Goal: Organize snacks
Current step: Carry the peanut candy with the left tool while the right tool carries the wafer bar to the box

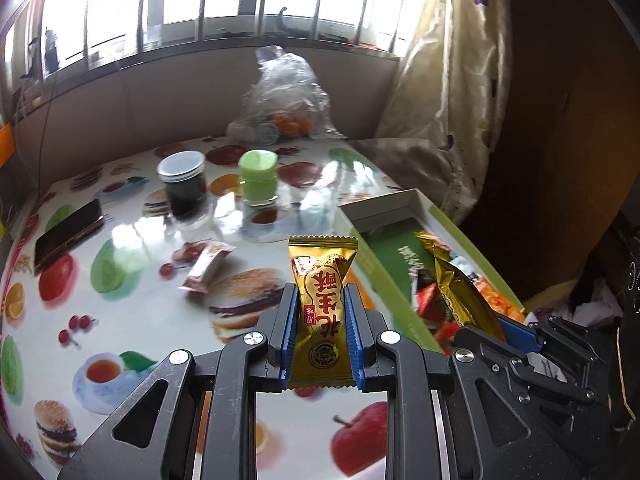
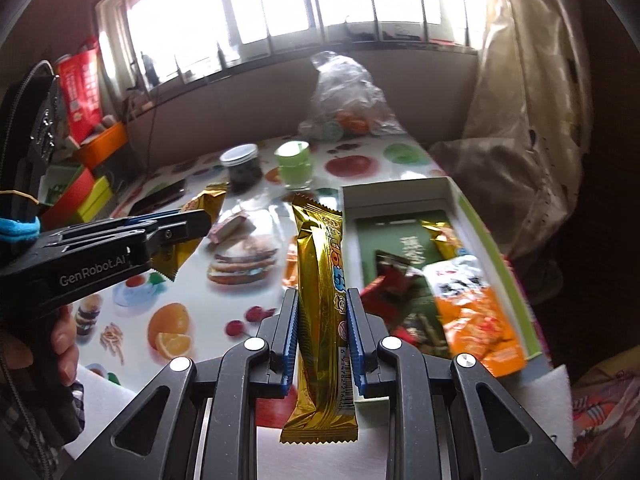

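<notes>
Left gripper (image 1: 322, 304) clamped a short gold snack (image 1: 320, 300), frame centre; right gripper (image 2: 323, 312) clamped a long gold bar (image 2: 318, 312); box (image 2: 516, 280) at right.

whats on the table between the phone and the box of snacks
A small pink snack packet lies alone on the fruit-print table, between the phone and the box, clearest in the left wrist view.

Gold snack packets (image 1: 322, 300) (image 2: 320, 308), upright, clamped.
</notes>
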The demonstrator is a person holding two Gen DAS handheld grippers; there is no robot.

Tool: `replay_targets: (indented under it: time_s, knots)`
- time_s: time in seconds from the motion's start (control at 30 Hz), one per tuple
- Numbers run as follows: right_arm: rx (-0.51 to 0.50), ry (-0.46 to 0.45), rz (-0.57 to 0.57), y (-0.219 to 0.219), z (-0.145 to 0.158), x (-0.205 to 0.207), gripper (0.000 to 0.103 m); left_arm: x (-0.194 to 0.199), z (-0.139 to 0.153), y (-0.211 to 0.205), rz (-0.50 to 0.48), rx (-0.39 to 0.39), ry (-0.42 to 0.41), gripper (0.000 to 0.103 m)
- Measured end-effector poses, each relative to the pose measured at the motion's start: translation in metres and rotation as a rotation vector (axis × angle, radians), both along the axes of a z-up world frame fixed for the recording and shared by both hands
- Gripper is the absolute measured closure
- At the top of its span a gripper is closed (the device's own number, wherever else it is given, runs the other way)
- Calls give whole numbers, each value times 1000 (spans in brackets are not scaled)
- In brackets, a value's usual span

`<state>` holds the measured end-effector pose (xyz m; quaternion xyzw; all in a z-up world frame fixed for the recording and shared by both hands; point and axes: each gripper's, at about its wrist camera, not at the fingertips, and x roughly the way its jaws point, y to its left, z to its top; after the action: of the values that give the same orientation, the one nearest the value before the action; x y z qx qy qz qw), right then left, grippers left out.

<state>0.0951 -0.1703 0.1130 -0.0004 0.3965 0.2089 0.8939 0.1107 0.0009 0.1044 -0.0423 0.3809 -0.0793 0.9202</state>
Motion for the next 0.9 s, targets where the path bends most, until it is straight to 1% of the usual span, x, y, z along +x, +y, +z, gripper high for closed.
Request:
replay_targets:
  time_s: [0.43, 0.63, 0.77, 0.9]
  knots:
    - [-5, 1, -109, -47, -2, 7, 82, 12, 1, -50, -110, -20, 1, 80]
    - [-18, 15, -143, -60, -8, 13, 82, 20, -5, -65, -134, -27, 21, 80]
    - [-28, 37, -167, -67, -16, 20, 82, 29, -11, -69, -137, -54, 44, 80]
    - [-45, 47, -182, -72, -21, 24, 82, 38, -20, -74, -134, -59, 71, 80]
